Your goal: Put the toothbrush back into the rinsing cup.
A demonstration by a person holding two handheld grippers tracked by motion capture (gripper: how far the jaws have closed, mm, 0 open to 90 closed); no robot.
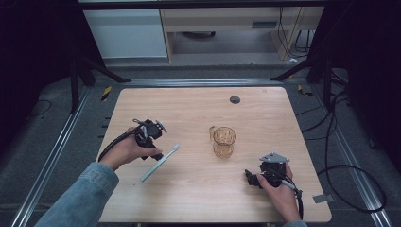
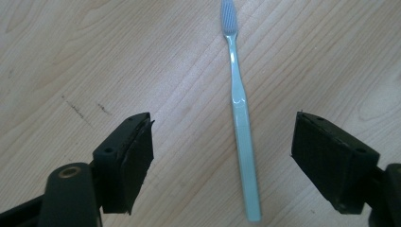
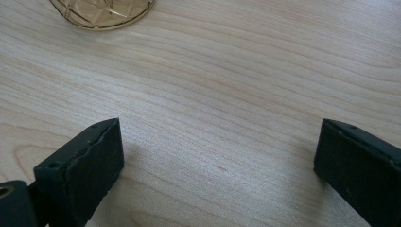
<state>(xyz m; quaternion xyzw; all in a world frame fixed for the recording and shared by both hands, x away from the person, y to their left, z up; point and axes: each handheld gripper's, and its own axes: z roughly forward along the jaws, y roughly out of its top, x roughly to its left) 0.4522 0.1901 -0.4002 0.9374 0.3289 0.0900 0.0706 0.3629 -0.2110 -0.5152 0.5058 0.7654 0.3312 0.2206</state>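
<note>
The left gripper (image 2: pixel 222 156) has its jaws standing apart on either side of the toothbrush (image 2: pixel 241 113), the two pads (image 2: pixel 135 156) clear of the handle, which lies flat on the table (image 2: pixel 94 61) between them and a little nearer the right-hand jaw in the left gripper view; nothing is clamped yet. Seen from the high view, that left gripper (image 1: pixel 158 153) sits low over the handle end of the toothbrush (image 1: pixel 161 163), bristles pointing toward the cup (image 1: pixel 223 141). The right gripper (image 3: pixel 215 165) also has its jaws wide apart with only bare wood between them, resting near the table's front right in the high view (image 1: pixel 251 178), the cup's rim just at the upper edge of its own view. As a judgement, the work is at its start: the toothbrush is lined up for a grasp but not yet gripped or lifted, and closing, lifting and likely carrying it to the cup remain. Counted: one toothbrush, one amber glass cup with a handle, two grippers, one table
</note>
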